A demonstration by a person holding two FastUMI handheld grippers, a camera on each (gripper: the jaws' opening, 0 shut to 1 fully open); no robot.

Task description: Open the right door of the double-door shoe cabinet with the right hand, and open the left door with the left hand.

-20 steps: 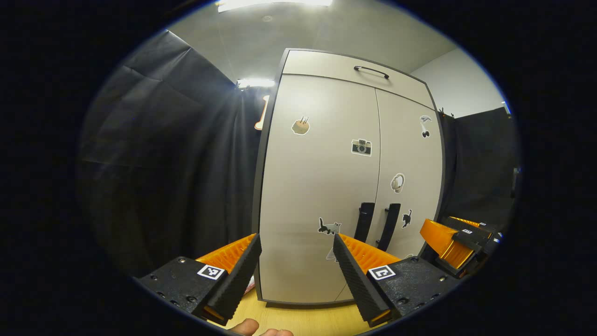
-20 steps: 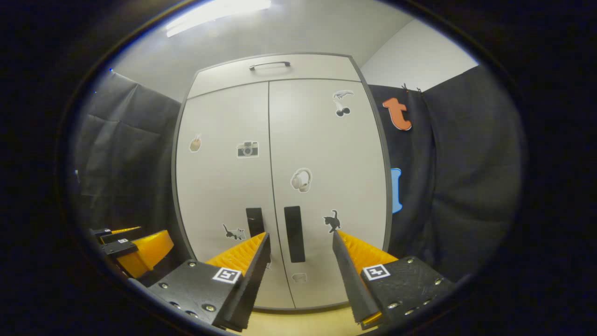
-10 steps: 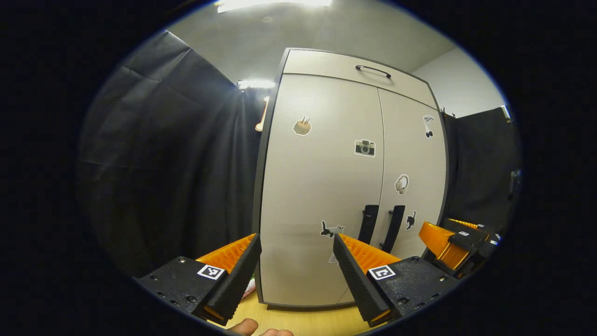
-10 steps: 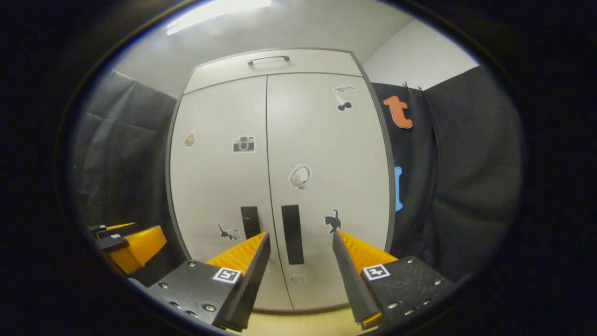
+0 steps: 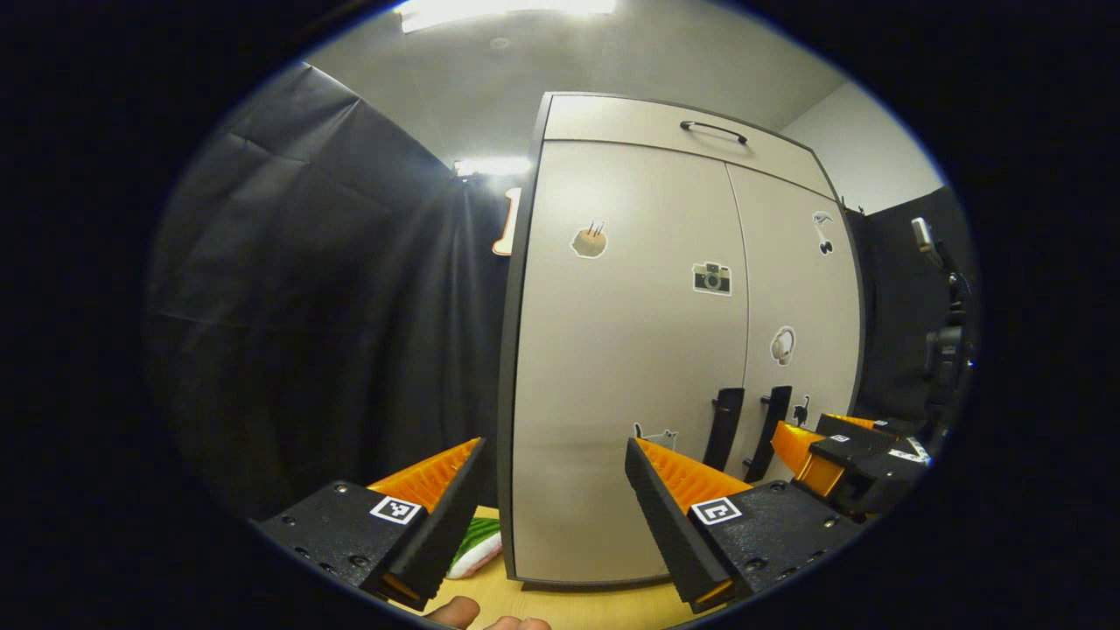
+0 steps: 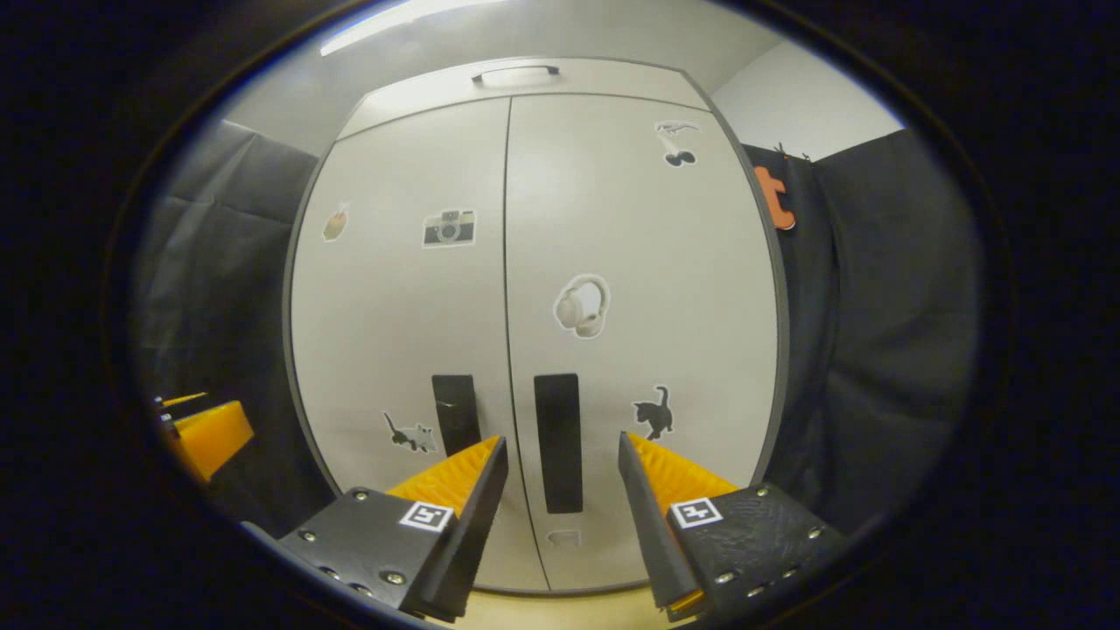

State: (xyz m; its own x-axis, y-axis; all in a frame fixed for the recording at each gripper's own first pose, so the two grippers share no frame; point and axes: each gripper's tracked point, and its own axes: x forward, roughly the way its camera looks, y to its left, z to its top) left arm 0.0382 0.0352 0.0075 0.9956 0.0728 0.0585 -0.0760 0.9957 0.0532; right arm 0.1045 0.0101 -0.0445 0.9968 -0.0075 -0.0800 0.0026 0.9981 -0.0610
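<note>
Now facing the shoe cabinet [image 6: 534, 289], both doors closed. Right gripper [image 6: 560, 490] spread wide, empty, straddling the right door handle [image 6: 558, 442] without touching. Left gripper [image 5: 556, 490] wide open too, empty, off the cabinet's left front corner. Left door handle [image 5: 724, 429] unobstructed. Green-and-white object [image 5: 477, 547] beside cabinet's base.

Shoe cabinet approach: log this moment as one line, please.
phase: approach | shoe cabinet: both doors shut | right gripper: open, right door handle between fingers, no contact | left gripper: open, short of left door handle
</note>
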